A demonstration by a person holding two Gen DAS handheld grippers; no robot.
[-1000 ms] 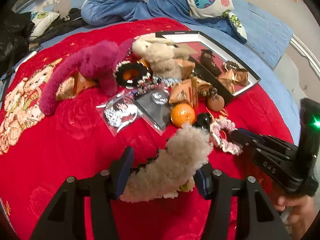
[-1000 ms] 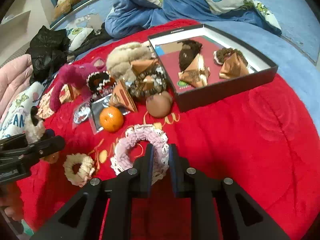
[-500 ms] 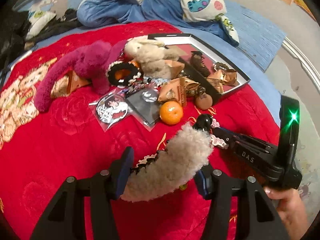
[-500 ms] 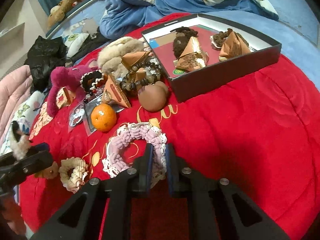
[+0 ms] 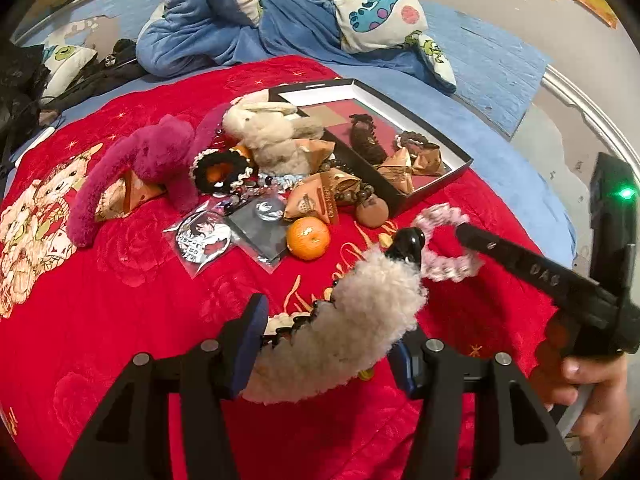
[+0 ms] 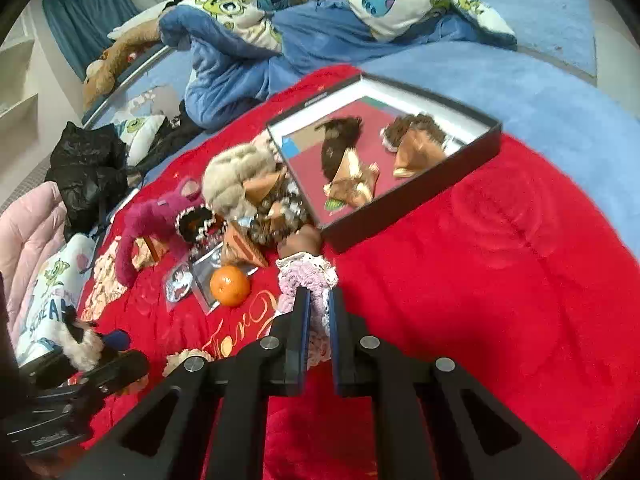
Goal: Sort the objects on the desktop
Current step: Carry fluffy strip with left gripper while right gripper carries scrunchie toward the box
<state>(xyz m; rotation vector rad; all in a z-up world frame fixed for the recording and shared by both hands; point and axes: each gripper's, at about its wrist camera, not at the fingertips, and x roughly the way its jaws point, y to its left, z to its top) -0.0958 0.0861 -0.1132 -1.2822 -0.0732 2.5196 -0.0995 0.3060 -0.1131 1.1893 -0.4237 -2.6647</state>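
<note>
Right gripper (image 6: 318, 312) clenched on pink scrunchie (image 6: 306, 276); left gripper (image 5: 326, 332) grasps fluffy clip (image 5: 348, 324). Carry scrunchie far-right over the box (image 6: 404, 204) wall before releasing.

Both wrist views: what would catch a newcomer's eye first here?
The left gripper is shut on a fluffy cream hair clip filling the near foreground, while the right gripper is shut on a pink scrunchie lifted over the red blanket. Beyond them lie an orange, a magenta plush and an open black box holding wrapped items.
</note>
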